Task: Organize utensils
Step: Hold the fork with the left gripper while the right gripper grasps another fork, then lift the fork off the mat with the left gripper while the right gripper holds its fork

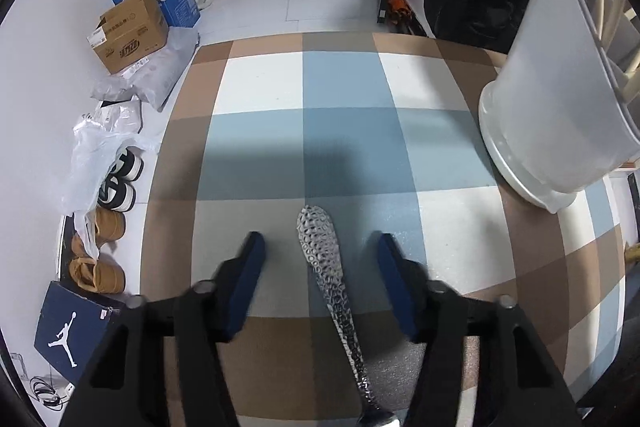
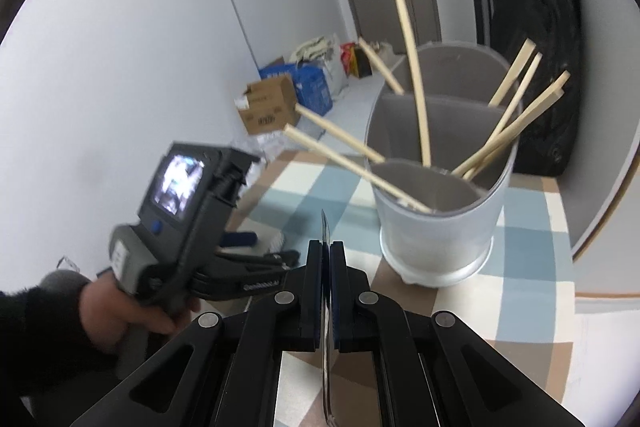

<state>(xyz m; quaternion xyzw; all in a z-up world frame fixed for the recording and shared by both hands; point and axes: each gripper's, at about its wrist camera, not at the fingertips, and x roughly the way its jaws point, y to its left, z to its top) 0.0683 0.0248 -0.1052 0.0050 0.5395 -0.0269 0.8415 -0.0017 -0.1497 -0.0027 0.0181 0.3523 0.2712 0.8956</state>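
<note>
1. Left gripper (image 1: 318,247) is hovering with fingers spread wide, gripping nothing. The hammered silver metal utensil handle (image 1: 326,267) is lying between them at lower centre, over the checked blue, white and tan surface (image 1: 348,131), long axis running up the frame.
2. Right gripper (image 2: 330,255) is clenching the same thin utensil edge-on, tip pointing up-frame toward the frosted divided holder (image 2: 440,227), probably for insertion.
3. Pale wooden chopsticks (image 2: 416,79) are leaning outward from the holder's compartments.

shoe box (image 1: 74,331): Jumpman logo | cardboard box (image 1: 128,31): print illegible
</note>
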